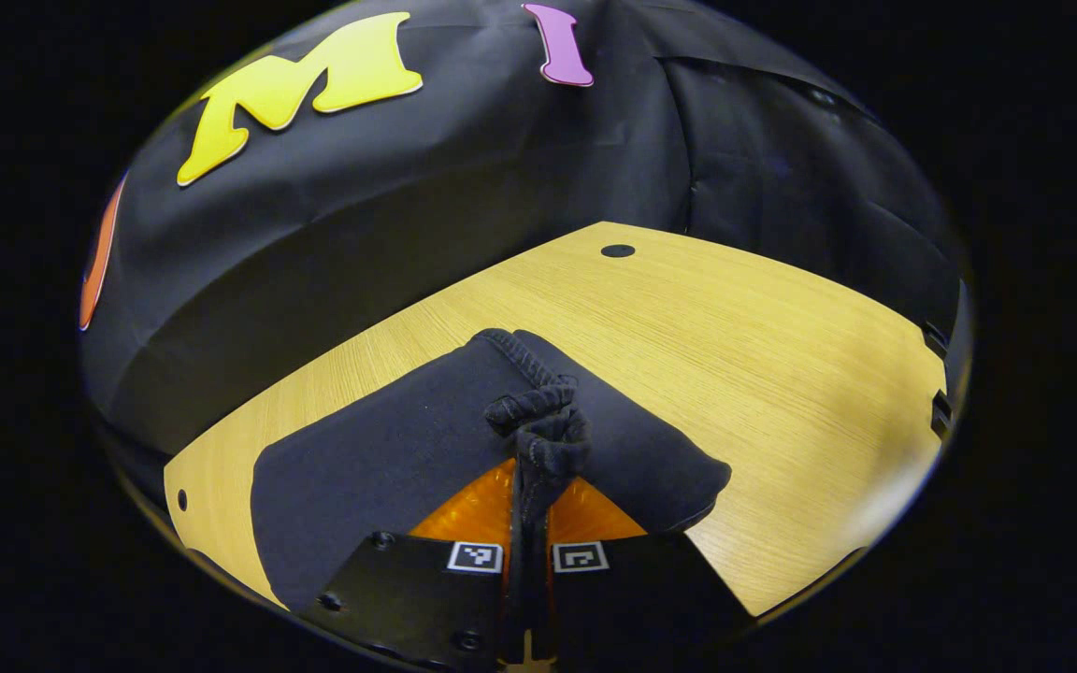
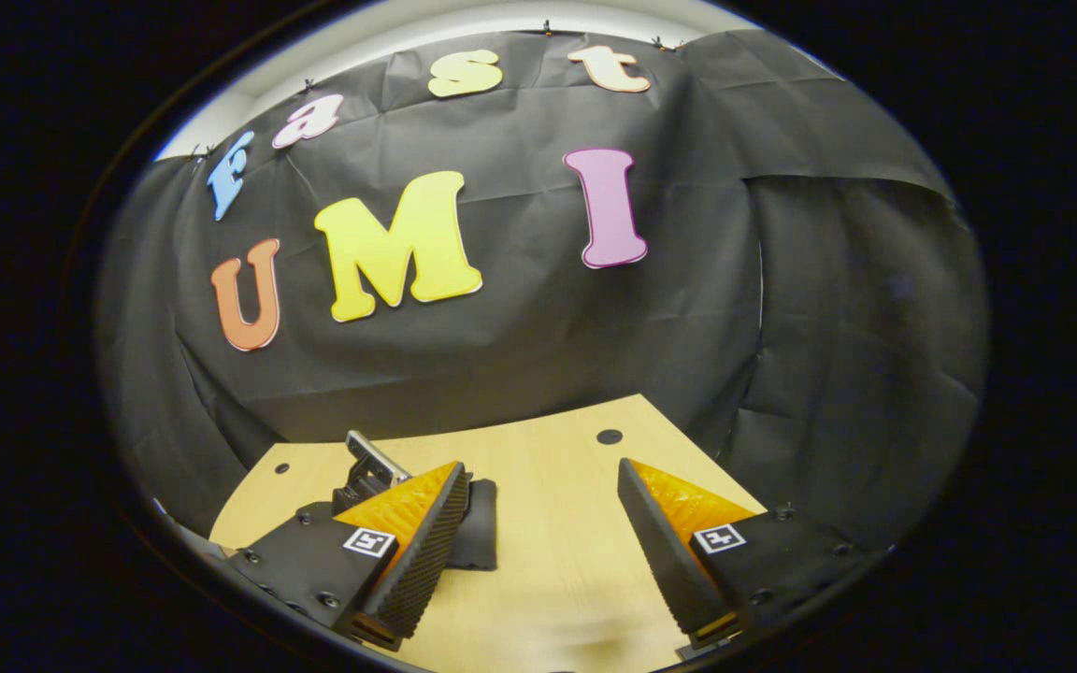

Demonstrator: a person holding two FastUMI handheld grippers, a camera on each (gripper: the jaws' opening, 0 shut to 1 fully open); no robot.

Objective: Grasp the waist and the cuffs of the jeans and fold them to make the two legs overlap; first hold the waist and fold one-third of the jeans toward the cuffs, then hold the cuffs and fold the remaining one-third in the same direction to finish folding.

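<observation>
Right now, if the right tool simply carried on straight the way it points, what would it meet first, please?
Probably nothing close: the right tool stands open over bare wooden table, and the jeans lie off beside one finger. Straight on, it would likely reach the table's far edge, then the black cloth wall; depth is unclear.

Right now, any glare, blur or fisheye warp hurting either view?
Left gripper view: sharp on the dark denim jeans; the light wooden table bows from fisheye and blurs pale at its near right edge. Right gripper view: evenly lit, the table's near edge soft.
</observation>
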